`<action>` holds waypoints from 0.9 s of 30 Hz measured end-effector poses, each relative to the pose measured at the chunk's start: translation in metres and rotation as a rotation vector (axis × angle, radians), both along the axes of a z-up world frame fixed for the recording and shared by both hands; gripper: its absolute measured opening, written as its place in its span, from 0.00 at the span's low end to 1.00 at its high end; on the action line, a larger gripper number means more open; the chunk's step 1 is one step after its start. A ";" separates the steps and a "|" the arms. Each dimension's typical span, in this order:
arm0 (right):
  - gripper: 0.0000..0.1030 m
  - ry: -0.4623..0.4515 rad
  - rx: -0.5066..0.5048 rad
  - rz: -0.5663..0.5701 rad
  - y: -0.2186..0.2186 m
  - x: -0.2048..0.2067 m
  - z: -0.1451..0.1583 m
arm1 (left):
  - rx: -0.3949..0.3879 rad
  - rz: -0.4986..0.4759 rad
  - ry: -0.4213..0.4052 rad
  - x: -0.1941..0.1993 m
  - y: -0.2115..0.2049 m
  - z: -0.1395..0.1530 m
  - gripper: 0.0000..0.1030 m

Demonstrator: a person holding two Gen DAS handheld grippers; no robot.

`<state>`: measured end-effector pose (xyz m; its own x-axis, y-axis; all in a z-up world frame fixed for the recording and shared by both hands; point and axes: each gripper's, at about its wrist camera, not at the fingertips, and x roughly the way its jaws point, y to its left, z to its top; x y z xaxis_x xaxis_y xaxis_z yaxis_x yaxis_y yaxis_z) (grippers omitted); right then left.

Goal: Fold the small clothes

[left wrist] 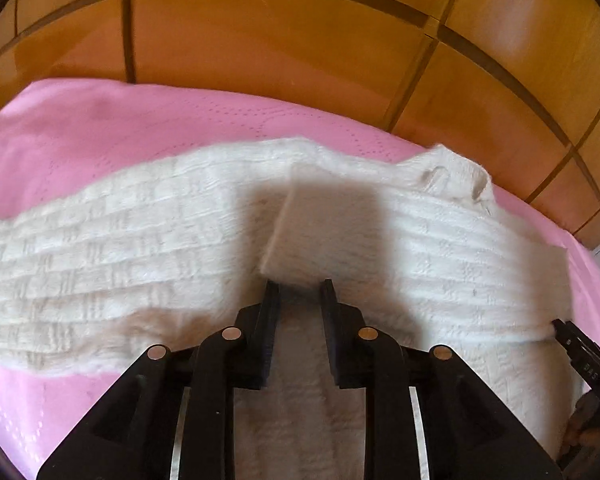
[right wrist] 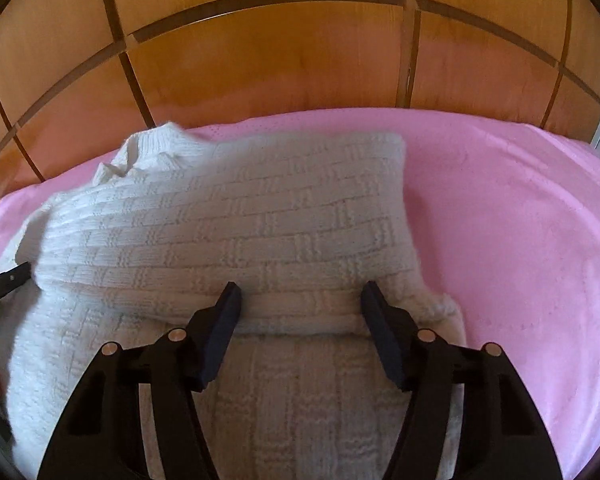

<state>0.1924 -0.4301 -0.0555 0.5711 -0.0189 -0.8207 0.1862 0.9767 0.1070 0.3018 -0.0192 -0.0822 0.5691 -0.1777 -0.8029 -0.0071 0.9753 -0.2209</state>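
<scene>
A cream knitted sweater [left wrist: 120, 240] lies on a pink bedspread [left wrist: 100, 120]; it also shows in the right wrist view [right wrist: 240, 216], partly folded over itself. My left gripper [left wrist: 299, 286] is partly closed, and a folded cuff or sleeve end [left wrist: 320, 232] stands at its tips; whether it is pinched is unclear. My right gripper [right wrist: 300, 292] is open, its fingers straddling a folded edge of the sweater. The right gripper's tip shows at the right edge of the left wrist view [left wrist: 572, 340], and the left gripper's tip at the left edge of the right wrist view [right wrist: 8, 278].
A wooden panelled headboard or wardrobe [left wrist: 280, 40] rises behind the bed; it also shows in the right wrist view [right wrist: 280, 60]. Pink bedspread [right wrist: 520, 220] stretches to the right of the sweater.
</scene>
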 end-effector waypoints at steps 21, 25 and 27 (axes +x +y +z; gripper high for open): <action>0.91 -0.105 0.035 0.162 0.076 -0.083 0.024 | -0.505 0.723 -0.054 -0.183 0.308 -0.001 0.40; 0.93 -0.081 0.019 0.153 0.082 -0.084 0.009 | -0.620 0.838 -0.103 -0.199 0.351 -0.007 0.40; 0.94 -0.081 0.018 0.153 0.081 -0.085 0.009 | -0.630 0.878 -0.110 -0.198 0.363 -0.009 0.40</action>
<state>0.1074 -0.3487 -0.0467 0.6302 0.0877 -0.7715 0.0256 0.9907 0.1336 0.1037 0.3443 -0.0910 0.7618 -0.0356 -0.6468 -0.5965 0.3507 -0.7219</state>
